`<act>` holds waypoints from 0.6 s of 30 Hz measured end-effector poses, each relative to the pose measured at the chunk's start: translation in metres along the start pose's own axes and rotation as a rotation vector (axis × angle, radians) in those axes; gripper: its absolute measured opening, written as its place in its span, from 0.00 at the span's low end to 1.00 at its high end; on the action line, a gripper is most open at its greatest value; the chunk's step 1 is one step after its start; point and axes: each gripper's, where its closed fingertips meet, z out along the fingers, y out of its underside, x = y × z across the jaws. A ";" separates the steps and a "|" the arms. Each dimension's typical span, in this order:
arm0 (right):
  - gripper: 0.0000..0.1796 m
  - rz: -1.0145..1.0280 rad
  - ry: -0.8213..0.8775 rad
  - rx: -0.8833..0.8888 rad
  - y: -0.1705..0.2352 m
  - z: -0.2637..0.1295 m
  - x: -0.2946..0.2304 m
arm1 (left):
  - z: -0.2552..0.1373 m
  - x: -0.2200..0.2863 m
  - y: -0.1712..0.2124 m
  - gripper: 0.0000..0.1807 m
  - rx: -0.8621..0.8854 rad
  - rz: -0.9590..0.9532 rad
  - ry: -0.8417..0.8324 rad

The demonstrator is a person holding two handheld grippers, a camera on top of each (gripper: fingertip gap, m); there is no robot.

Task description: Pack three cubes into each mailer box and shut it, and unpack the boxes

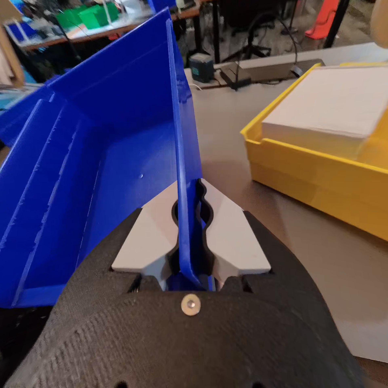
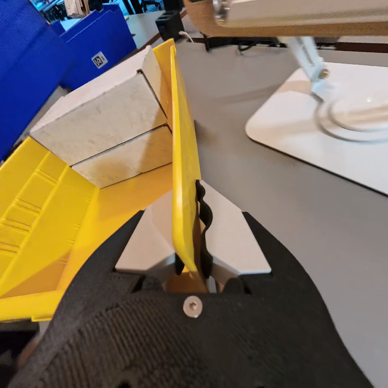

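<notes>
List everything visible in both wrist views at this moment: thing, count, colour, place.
blue bin: one, blue, left on the table, no contents visible, its side wall clamped in the left tongs.
yellow bin: one, yellow, right of the blue bin, its side wall clamped in the right tongs.
mailer boxes: two, white, closed, stacked at the far end of the yellow bin.
lamp base: one, white, on the table right of the yellow bin.
table: one, grey, under it all.
cubes: none in view.
left tongs: one, grey fingers on black body, shut on the blue wall.
right tongs: one, same colours, shut on the yellow wall.
</notes>
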 end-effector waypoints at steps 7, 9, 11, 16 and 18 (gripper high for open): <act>0.03 0.089 0.057 0.092 -0.016 0.110 -0.080 | -0.042 -0.050 -0.023 0.02 0.076 0.073 -0.191; 0.06 0.114 0.076 0.116 -0.016 0.131 -0.106 | -0.051 -0.055 -0.028 0.03 0.089 0.084 -0.203; 0.15 0.128 0.082 0.093 -0.008 0.150 -0.136 | -0.059 -0.058 -0.035 0.02 0.108 0.077 -0.205; 0.47 0.020 -0.116 -0.005 0.008 0.169 -0.232 | -0.072 -0.052 -0.049 0.02 0.151 0.096 -0.207; 0.53 -0.013 -0.212 -0.034 0.012 0.168 -0.262 | -0.076 -0.044 -0.054 0.02 0.162 0.114 -0.199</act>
